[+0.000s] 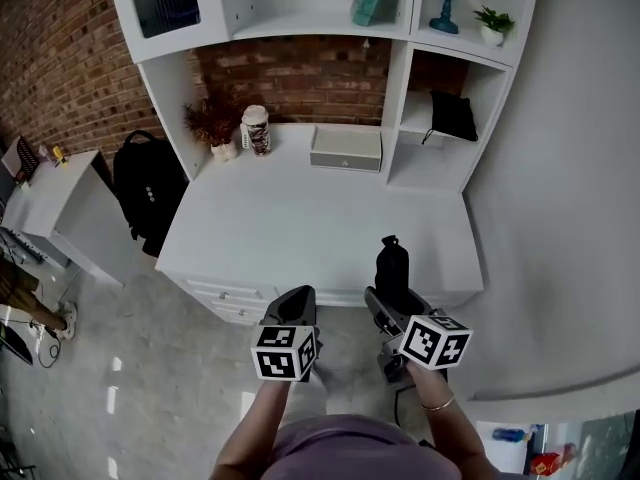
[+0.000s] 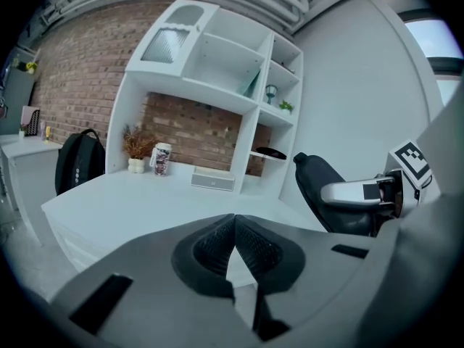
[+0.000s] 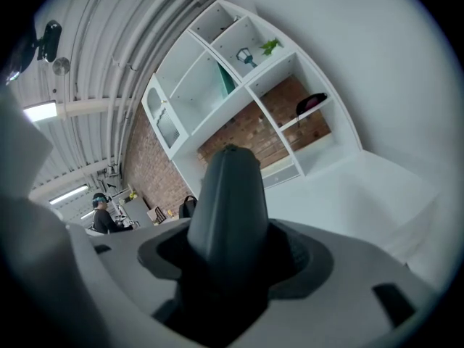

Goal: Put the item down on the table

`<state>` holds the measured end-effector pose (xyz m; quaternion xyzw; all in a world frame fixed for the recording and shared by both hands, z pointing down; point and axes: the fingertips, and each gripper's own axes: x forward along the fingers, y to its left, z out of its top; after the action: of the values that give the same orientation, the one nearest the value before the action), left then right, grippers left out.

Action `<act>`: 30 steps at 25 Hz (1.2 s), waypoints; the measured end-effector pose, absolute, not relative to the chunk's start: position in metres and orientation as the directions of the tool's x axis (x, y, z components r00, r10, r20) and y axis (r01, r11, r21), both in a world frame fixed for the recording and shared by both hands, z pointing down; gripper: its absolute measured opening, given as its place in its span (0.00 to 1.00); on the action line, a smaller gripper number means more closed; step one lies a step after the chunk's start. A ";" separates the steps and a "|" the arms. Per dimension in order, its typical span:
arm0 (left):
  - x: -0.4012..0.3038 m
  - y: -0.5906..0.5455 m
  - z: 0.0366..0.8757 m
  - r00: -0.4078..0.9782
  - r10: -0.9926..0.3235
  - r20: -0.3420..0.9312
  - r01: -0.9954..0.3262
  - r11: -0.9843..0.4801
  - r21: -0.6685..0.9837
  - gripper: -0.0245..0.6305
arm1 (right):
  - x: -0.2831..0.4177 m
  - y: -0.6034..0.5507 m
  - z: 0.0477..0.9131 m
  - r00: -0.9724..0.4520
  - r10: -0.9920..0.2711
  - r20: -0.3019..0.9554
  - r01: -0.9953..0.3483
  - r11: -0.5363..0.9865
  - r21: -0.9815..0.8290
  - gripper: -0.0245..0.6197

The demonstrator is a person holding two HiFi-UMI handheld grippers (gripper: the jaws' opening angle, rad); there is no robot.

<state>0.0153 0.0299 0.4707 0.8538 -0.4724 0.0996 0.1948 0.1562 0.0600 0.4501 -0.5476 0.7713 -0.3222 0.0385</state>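
The item is a tall black pouch-like thing point(image 1: 391, 266) with a narrow rounded top. It stands upright between the jaws of my right gripper point(image 1: 388, 306), which is shut on its lower part, over the front right edge of the white table point(image 1: 300, 228). In the right gripper view the item point(image 3: 228, 201) fills the middle and hides the pads. From the left gripper view it point(image 2: 326, 187) shows at the right. My left gripper point(image 1: 292, 310) hangs just off the table's front edge, shut, its pads point(image 2: 233, 241) meeting at the tip with nothing between them.
At the back of the table stand a vase of dried plants point(image 1: 213, 128), a printed can point(image 1: 256, 130) and a grey drawer box point(image 1: 346, 149). A black bag point(image 1: 452, 116) lies on the right shelf. A black backpack point(image 1: 148, 190) leans at the table's left end.
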 end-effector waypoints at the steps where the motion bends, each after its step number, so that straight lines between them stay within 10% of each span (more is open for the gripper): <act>1: 0.012 0.016 0.471 0.541 -0.763 0.355 -0.841 -0.484 0.241 0.04 | 0.152 0.047 0.450 -0.392 -0.871 0.295 -0.820 0.186 -0.542 0.50; 30: -0.038 -0.186 0.470 0.630 -0.703 0.330 -0.776 -0.579 0.249 0.04 | 0.095 -0.152 0.442 -0.287 -0.891 0.351 -0.905 0.133 -0.404 0.50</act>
<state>-0.0380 -0.1858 0.4697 0.8831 -0.4188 0.0978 0.1875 0.0954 -0.1520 0.4423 -0.5969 0.7524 -0.2783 -0.0123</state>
